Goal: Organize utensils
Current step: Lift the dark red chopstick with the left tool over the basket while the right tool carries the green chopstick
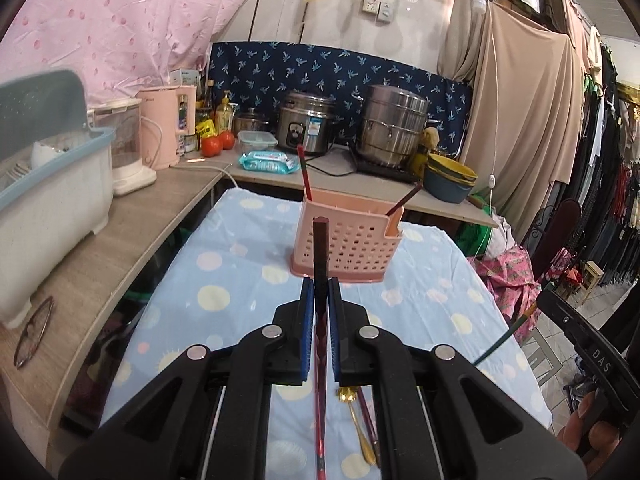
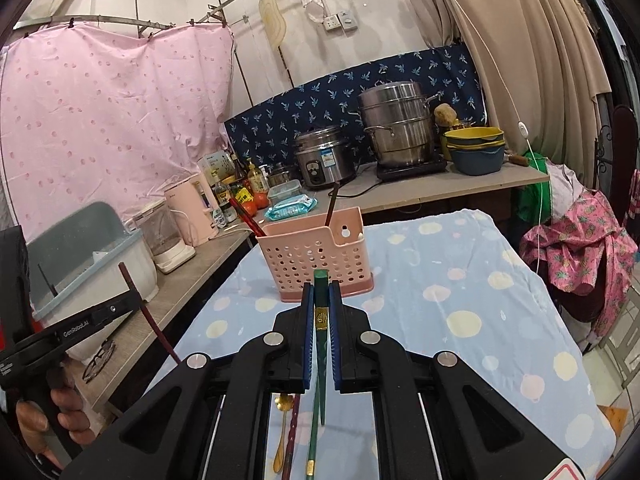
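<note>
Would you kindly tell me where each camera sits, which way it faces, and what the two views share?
Left wrist: rides the left tool, which is shut on a dark red chopstick, facing the pink basket; the right tool's arm and fingers show at the right edge.
Right wrist: rides the right tool, shut on a green chopstick, facing the same basket; the left tool and hand show lower left.
Shared: basket, dotted tablecloth, gold spoon, steel pots.

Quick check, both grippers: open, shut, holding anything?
Left gripper: shut on a dark red chopstick.
Right gripper: shut on a green chopstick.
</note>
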